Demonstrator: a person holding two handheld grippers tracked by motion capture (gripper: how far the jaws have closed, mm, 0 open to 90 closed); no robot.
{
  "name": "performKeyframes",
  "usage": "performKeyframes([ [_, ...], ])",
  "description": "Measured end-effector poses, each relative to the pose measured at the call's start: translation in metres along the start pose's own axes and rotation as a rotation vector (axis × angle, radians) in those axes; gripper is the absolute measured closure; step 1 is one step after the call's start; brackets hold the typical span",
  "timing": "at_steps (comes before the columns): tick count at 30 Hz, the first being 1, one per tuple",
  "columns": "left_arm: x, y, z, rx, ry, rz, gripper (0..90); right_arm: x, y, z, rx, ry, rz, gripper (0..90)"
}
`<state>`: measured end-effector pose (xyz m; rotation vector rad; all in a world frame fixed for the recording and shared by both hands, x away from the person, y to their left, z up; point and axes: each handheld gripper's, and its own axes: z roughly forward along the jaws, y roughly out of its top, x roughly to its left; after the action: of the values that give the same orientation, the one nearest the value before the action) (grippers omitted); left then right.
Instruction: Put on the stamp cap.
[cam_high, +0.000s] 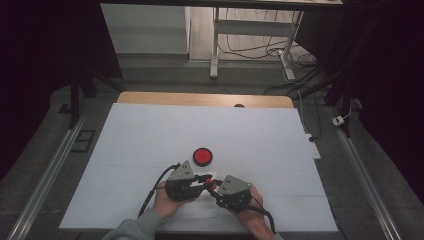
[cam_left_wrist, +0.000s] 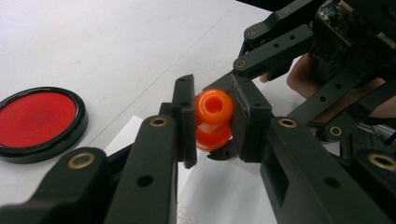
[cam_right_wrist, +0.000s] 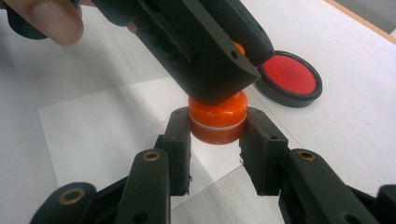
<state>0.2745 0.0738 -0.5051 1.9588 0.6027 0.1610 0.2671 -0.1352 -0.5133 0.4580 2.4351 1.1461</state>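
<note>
Orange piece (cam_left_wrist: 213, 119) | held between our 2 tools above white paper on the desk (cam_high: 150, 135) | left tool (cam_left_wrist: 212, 122) clamps its upper part | right tool (cam_right_wrist: 216, 135) clamps its lower part | red disc (cam_high: 203, 156) lies near, apart.

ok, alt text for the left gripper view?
The left hand-held gripper is shut on an orange stamp whose lower half the right hand-held gripper also clamps. A round red ink pad lies at left on the white table.

Lab: white-covered table (cam_high: 150, 130), floor cables (cam_high: 280, 47)
</note>
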Motion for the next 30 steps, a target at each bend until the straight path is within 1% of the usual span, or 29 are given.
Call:
performKeyframes([
  [6, 0.0, 0.0, 0.001, 0.004, 0.001, 0.0, 72.7, 0.0, 0.0, 0.0, -0.005, -0.002, 0.002, 63.6],
  [10, -0.001, 0.0, 0.001, -0.008, 0.003, -0.005, 72.7, 0.001, 0.001, -0.002, -0.01, -0.012, -0.001, 64.3],
  [11, -0.001, 0.0, 0.001, -0.012, 0.007, -0.001, 72.8, 0.001, 0.001, -0.002, -0.007, -0.015, -0.008, 64.4],
  [14, -0.004, -0.001, 0.003, -0.02, 0.022, 0.016, 73.0, 0.002, 0.002, -0.003, -0.005, -0.025, 0.005, 64.7],
  [16, -0.006, -0.001, 0.003, -0.014, 0.033, 0.029, 73.2, 0.003, 0.003, -0.004, 0.008, -0.036, 0.002, 64.8],
  [18, -0.006, -0.002, 0.004, -0.009, 0.033, 0.023, 73.2, 0.004, 0.004, -0.003, 0.017, -0.04, 0.011, 64.9],
  [20, -0.008, -0.002, 0.005, -0.007, 0.041, 0.028, 73.3, 0.004, 0.003, -0.003, 0.023, -0.035, 0.023, 64.9],
  [22, -0.007, -0.002, 0.005, -0.01, 0.032, 0.015, 73.3, 0.002, 0.002, -0.003, 0.015, -0.012, 0.059, 64.8],
  [24, -0.006, -0.002, 0.005, -0.007, 0.022, 0.0, 73.2, -0.001, 0.0, -0.003, -0.002, 0.021, 0.112, 64.6],
  [25, -0.006, -0.002, 0.006, -0.004, 0.021, -0.004, 73.2, -0.002, 0.0, -0.003, 0.003, 0.03, 0.122, 64.6],
  [27, -0.005, -0.003, 0.009, 0.008, 0.02, -0.012, 73.1, -0.003, -0.002, -0.002, 0.007, 0.042, 0.124, 64.5],
  [30, -0.004, -0.004, 0.012, 0.027, 0.016, -0.015, 73.1, -0.003, -0.004, 0.001, 0.029, 0.04, 0.116, 64.4],
])
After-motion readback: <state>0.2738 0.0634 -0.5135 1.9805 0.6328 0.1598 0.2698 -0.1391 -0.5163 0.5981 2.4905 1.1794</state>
